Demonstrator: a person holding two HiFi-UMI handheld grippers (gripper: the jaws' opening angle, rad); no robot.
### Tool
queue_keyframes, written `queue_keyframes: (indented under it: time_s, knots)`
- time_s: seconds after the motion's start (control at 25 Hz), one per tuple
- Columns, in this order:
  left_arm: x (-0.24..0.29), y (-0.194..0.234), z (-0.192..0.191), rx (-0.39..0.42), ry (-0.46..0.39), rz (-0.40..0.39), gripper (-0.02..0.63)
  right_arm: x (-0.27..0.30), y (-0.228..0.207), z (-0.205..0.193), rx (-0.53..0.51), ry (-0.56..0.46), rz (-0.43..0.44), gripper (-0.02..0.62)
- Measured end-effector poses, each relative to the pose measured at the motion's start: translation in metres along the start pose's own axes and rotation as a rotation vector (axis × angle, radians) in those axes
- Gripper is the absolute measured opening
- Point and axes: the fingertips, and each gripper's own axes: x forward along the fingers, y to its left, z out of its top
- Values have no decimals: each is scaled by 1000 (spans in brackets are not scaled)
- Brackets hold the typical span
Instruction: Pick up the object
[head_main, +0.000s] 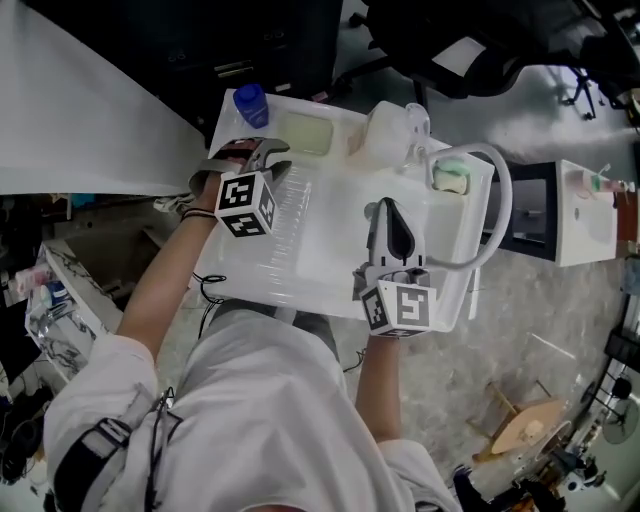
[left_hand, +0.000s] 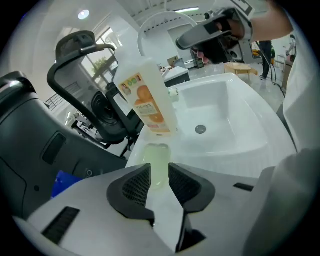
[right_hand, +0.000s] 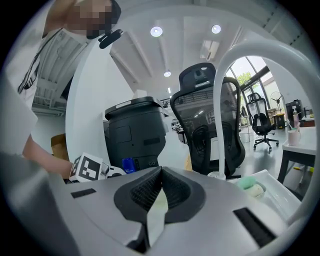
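The object is a pale yellow-green bar (head_main: 308, 133) with rounded corners, flat and slightly glossy. It lies on the white sink unit (head_main: 300, 262), close to its far edge.

The left gripper (head_main: 275, 158) points at the bar from the left edge of the unit. In the left gripper view its jaws stand a little apart, and the bar (left_hand: 156, 162) lies straight ahead with its near end showing in the gap between the tips. I cannot tell whether the pads touch it.

The right gripper (head_main: 385, 204) hangs over the basin (left_hand: 225, 120), well apart from the bar, its jaws pressed together on nothing.

A blue-capped bottle (head_main: 250, 103) stands at the far left corner, just beside the bar. On the bar's other side a translucent bottle with an orange label (left_hand: 147, 97) stands upright and close behind it. A green and white sponge (head_main: 452, 176) sits near the far right corner, under the white arched faucet (head_main: 502, 195). Black office chairs (right_hand: 205, 125) stand beyond the unit.
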Motion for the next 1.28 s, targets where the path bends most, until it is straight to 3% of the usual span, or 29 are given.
queue_keyframes:
  time_s: [0.28,0.76,1.28]
  knots:
    - [50,-2,-19,128,86,-46,107,9,-10,5,-27,14,-14,5]
    - [90,-13,-21,130,114,-133,106,15,-21,3,-41,35,-34,5]
    - [97,-9,-23,138,133,-123,101,10,-17,4,-42,43,-37,5]
